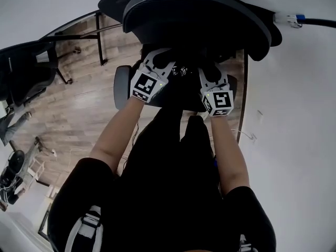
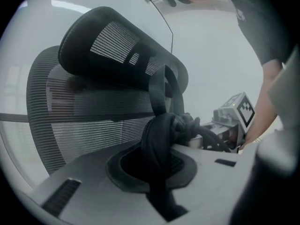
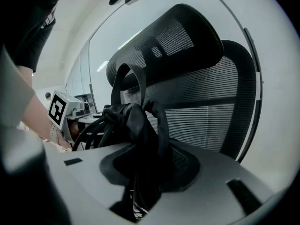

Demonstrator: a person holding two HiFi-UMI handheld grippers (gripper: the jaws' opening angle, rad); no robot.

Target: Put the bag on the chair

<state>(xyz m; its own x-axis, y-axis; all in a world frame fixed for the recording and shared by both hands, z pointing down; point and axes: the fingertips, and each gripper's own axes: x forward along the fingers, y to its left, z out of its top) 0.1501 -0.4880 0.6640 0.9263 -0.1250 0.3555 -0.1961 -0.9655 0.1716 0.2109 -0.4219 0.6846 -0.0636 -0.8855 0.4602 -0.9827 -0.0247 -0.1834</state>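
Both grippers are clenched on the bag [image 2: 161, 135]. Nothing is released.

Left gripper [image 1: 164, 62]: jaws nearly together, pinching a bunched fold of black fabric. One strap loop [image 2: 161, 86] stands up above the pinch. In its own view the fabric runs down through the gap and out the bottom.

Right gripper [image 1: 209, 71]: jaws a bit wider, clamped on a thicker wad of fabric plus a strap [image 3: 159, 121]. A second strap loop [image 3: 126, 81] arches up over it.

Bag position: held between the two grippers, which sit side by side, close together, with the marker cubes [image 1: 147, 85] facing the person. The bunched top spans from one gripper to the other. The rest is black on black in the head view, so its outline is hard to separate from the person's dark clothes.

The chair [image 1: 194, 14] is directly ahead. Its mesh backrest [image 2: 84, 116] and headrest [image 2: 117, 46] fill the background of both gripper views. From the head view, the grippers are over the dark seat [image 1: 123, 85]. I can't tell whether the bag touches the seat.

Surroundings: a wood floor [image 1: 89, 114], a second chair [image 1: 26, 67] off to the left, and a black table frame [image 1: 100, 35] behind.
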